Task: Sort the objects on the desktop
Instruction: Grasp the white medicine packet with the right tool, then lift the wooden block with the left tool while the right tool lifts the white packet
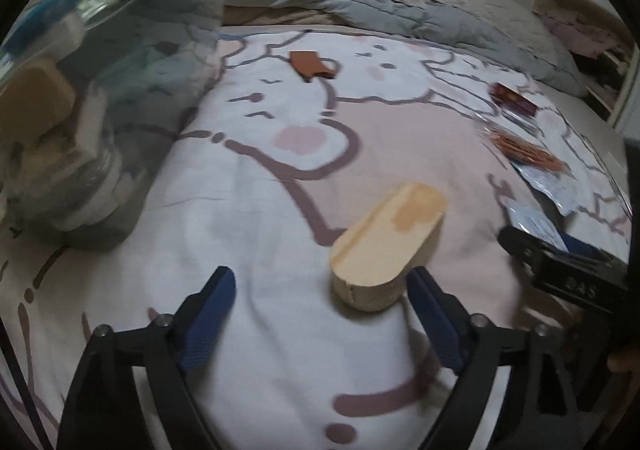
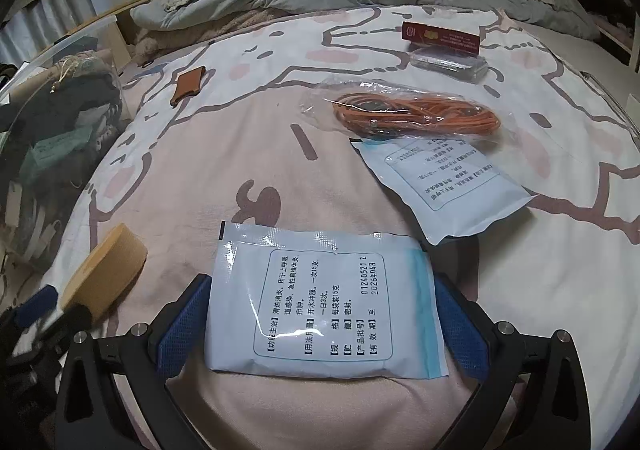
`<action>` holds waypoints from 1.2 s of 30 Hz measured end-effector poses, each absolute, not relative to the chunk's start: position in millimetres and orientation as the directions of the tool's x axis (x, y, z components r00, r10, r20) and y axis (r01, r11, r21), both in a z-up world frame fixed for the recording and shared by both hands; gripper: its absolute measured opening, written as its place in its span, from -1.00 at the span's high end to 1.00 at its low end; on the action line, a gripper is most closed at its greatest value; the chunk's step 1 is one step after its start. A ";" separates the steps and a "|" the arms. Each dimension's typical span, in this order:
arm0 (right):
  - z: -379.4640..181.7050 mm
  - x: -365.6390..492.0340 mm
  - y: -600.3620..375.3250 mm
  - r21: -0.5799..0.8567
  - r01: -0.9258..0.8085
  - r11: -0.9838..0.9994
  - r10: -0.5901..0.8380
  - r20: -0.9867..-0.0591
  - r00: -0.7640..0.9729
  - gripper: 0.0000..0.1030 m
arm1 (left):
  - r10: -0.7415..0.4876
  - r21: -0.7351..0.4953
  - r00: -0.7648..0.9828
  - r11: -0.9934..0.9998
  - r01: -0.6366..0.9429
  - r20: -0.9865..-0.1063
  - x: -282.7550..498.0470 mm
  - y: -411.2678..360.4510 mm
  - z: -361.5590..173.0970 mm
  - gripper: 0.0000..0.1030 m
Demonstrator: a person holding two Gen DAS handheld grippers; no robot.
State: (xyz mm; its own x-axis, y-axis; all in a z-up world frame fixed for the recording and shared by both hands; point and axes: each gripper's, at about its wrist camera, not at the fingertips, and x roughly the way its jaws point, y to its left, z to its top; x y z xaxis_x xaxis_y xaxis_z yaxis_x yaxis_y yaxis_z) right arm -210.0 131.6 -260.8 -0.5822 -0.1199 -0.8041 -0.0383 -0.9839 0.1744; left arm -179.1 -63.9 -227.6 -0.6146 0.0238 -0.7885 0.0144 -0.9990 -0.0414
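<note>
At the far left a clear plastic storage bin (image 1: 80,97), packed with blurred odds and ends, is seen standing on the cartoon-printed bedsheet (image 1: 256,209). Next, the left gripper (image 1: 322,290) is found spread wide just above the sheet, and the near end of an oval wooden block (image 1: 390,240) is seen lying just ahead of the fingertips, close by the blue pad on the right; whether it is touched cannot be told. A brown leather sleeve (image 1: 312,65) is spotted further back, well apart from the block. In the right wrist view the right gripper (image 2: 324,290) is shown open around a white-and-blue medicine sachet (image 2: 324,298), its pads flanking the two edges without a clear pinch. The printed panel, readable only in this view, gives Chinese dosage text, with "01240521" and a "2026" expiry date made out. To the right, a second sachet (image 2: 444,185) is seen lying overturned, a bagged orange cable (image 2: 416,115) touching its far edge. Behind that a dark clear-wrapped packet (image 2: 448,63) and a red card box (image 2: 440,35) are noted, its lettering too small to read.
</note>
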 end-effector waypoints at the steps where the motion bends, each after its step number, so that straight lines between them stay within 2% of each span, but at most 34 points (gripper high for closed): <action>1: -260.9 -209.9 131.5 0.173 -0.038 -0.984 -0.119 -0.803 -0.584 -1.00 | 0.026 -0.049 -0.610 -0.999 0.022 -0.792 -181.2 -67.6 -228.8 -0.76; 13: -258.8 -209.0 134.0 0.192 -0.031 -0.981 -0.138 -0.797 -0.588 -1.00 | -0.089 0.065 -0.574 -0.996 0.063 -0.814 -187.5 -78.2 -236.4 -0.76; 18: -257.4 -206.0 147.3 0.288 -0.036 -0.957 -0.207 -0.766 -0.608 -1.00 | -0.128 0.065 -0.570 -0.990 0.129 -0.812 -193.5 -89.3 -237.8 -0.76; 23: -259.0 -209.4 130.9 0.174 -0.028 -0.984 -0.125 -0.799 -0.588 -1.00 | -0.133 0.073 -0.579 -0.989 0.126 -0.805 -189.4 -87.3 -234.8 -0.76; 25: -259.7 -209.5 131.6 0.172 -0.032 -0.985 -0.121 -0.798 -0.590 -1.00 | -0.113 0.048 -0.587 -0.991 0.125 -0.802 -187.3 -89.1 -231.9 -0.76; 28: -259.6 -207.8 136.7 0.200 -0.034 -0.979 -0.140 -0.788 -0.600 -0.99 | -0.007 -0.066 -0.616 -0.993 0.096 -0.788 -181.7 -92.1 -221.6 -0.79; 31: -259.8 -206.8 135.2 0.185 -0.036 -0.982 -0.126 -0.787 -0.604 -0.96 | 0.065 -0.154 -0.653 -0.985 0.080 -0.755 -179.2 -90.2 -212.9 -0.97; 36: -258.7 -204.8 133.8 0.174 -0.038 -0.984 -0.114 -0.779 -0.617 -0.84 | 0.166 -0.257 -0.621 -0.965 0.059 -0.766 -192.5 -76.5 -220.4 -0.97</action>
